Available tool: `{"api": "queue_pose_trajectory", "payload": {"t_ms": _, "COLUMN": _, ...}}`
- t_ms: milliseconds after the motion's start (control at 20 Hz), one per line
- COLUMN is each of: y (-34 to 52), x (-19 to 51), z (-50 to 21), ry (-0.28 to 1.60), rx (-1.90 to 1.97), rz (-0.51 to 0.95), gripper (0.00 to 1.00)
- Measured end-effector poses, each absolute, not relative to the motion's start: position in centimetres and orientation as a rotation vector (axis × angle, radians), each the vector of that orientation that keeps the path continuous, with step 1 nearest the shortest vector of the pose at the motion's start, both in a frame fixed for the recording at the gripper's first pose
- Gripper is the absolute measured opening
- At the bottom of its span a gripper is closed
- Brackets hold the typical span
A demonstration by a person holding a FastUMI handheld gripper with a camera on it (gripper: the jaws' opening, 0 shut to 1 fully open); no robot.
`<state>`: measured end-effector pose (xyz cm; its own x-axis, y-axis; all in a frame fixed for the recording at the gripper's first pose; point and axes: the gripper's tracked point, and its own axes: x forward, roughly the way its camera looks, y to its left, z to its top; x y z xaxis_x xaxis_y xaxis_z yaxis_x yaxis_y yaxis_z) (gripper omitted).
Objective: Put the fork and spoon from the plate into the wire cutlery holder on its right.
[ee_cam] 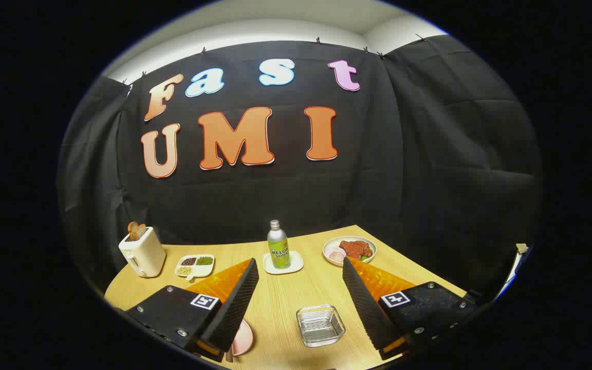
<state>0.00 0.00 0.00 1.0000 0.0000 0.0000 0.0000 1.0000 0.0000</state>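
Gripper [300,270] jaws wide open, holding nothing, one wire cutlery holder [320,325] between them, one pink plate [242,336] peeking beside the left finger.

The claw's [298,280] left finger hides most of the pink plate [242,338].

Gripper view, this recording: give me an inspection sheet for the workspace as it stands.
Surface: light wooden table, bare between the fingers.
Job's things: wire cutlery holder between the fingers, looks empty; pink plate to its left, mostly hidden behind the left finger; fork and spoon cannot be made out.
Clutter: toaster, divided dish of beans, soda bottle on a white coaster, plate of food, all beyond the fingers.
Grippers: gripper open, holding nothing.
Cables: nothing seen.
Surroundings: black cloth wall.
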Motion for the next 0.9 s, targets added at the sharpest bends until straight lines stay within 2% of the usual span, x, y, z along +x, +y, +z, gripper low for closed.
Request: {"api": "queue_pose_trajectory", "payload": {"t_ms": 900, "y": 0.87, "x": 0.67, "z": -0.68, "ry": 0.018, "rx": 0.017, "rz": 0.014, "gripper": 0.99}}
